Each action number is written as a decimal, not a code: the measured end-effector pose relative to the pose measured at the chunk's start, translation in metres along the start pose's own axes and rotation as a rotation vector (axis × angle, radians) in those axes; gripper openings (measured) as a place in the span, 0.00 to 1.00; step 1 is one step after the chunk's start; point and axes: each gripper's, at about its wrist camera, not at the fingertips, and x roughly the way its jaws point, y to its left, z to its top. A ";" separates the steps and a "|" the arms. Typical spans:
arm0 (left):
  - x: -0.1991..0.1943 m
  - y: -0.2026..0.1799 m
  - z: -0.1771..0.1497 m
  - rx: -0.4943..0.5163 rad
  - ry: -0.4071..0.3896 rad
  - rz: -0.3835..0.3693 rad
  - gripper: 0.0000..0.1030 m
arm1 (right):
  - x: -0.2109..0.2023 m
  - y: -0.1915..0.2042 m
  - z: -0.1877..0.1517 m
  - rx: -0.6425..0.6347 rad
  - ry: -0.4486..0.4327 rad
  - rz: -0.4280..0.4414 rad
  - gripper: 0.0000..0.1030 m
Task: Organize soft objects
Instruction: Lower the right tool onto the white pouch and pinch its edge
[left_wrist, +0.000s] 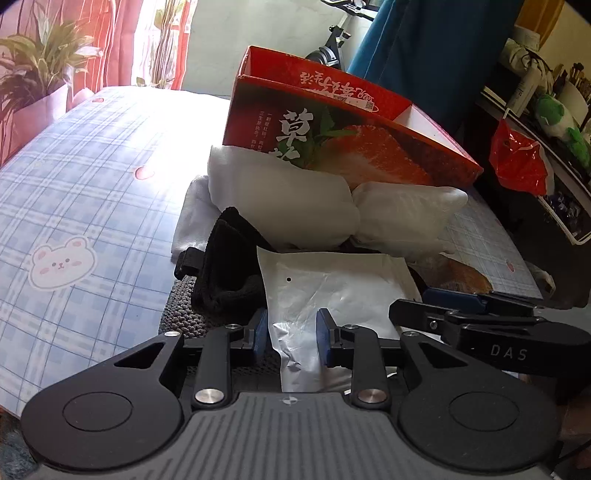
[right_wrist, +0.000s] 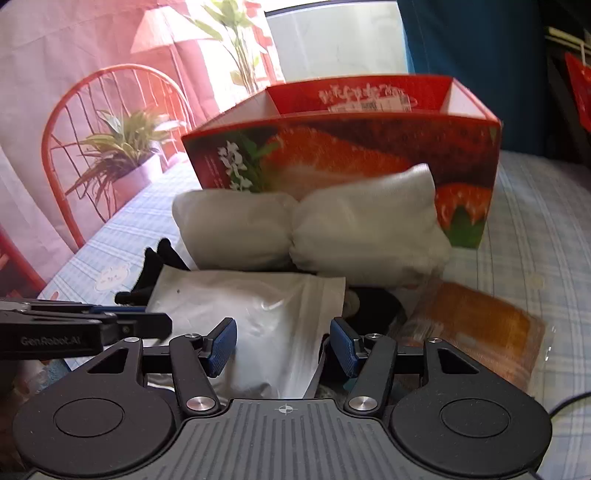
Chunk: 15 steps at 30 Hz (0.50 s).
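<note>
The left gripper straddled the near end of the silver pouch, pads not visibly pressing. The right gripper stood open over the same pouch. Beyond lay two white bundles against the red box.

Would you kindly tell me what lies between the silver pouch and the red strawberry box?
Two white cloth bundles lie between the silver pouch and the red strawberry box, clearest in the right wrist view.

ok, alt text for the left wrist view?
The left tool straddles the near end of a silver foil pouch on a plaid bedsheet. Beyond lie black fabric, two white bundles and an open red strawberry box; the right tool enters from the right.
</note>
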 end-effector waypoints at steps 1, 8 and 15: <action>0.001 0.003 0.000 -0.024 0.005 -0.009 0.29 | 0.001 -0.002 -0.001 0.014 0.007 0.002 0.52; 0.003 0.005 -0.005 -0.059 0.003 -0.039 0.28 | 0.005 -0.010 -0.006 0.057 0.017 0.040 0.50; 0.001 -0.001 -0.004 -0.019 0.003 -0.043 0.29 | 0.005 -0.014 -0.006 0.078 0.013 0.036 0.55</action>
